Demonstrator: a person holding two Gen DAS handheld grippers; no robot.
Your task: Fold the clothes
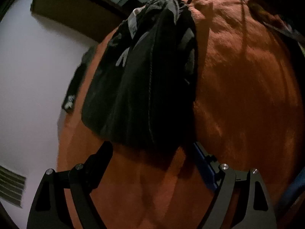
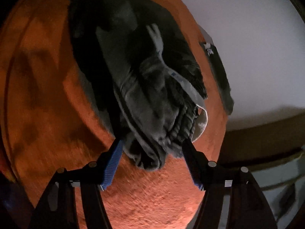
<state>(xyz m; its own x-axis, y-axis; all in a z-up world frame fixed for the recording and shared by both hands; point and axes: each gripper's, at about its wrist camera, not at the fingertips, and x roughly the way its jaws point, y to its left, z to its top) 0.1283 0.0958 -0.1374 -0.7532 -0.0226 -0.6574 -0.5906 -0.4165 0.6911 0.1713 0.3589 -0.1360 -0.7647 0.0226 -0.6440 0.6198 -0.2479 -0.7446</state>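
A dark, crumpled garment (image 1: 144, 76) with a pale label and drawcord lies lengthwise on an orange fuzzy blanket (image 1: 247, 95). In the left wrist view its plain end reaches down between the spread fingers of my left gripper (image 1: 152, 150), which is open, and the pads do not press it. In the right wrist view the garment (image 2: 152, 95) shows its gathered waistband end. That end sits bunched between the fingers of my right gripper (image 2: 152, 147). The right jaws stand apart and the blue pads (image 2: 112, 164) look clear of the cloth.
The blanket (image 2: 38, 95) ends near the garment's side, where a second dark item (image 2: 219, 72) lies along its edge (image 1: 74, 87). Beyond are a pale floor (image 1: 28, 76) and a brown board (image 2: 263, 133). Colourful cloth (image 1: 276, 19) lies at the far right.
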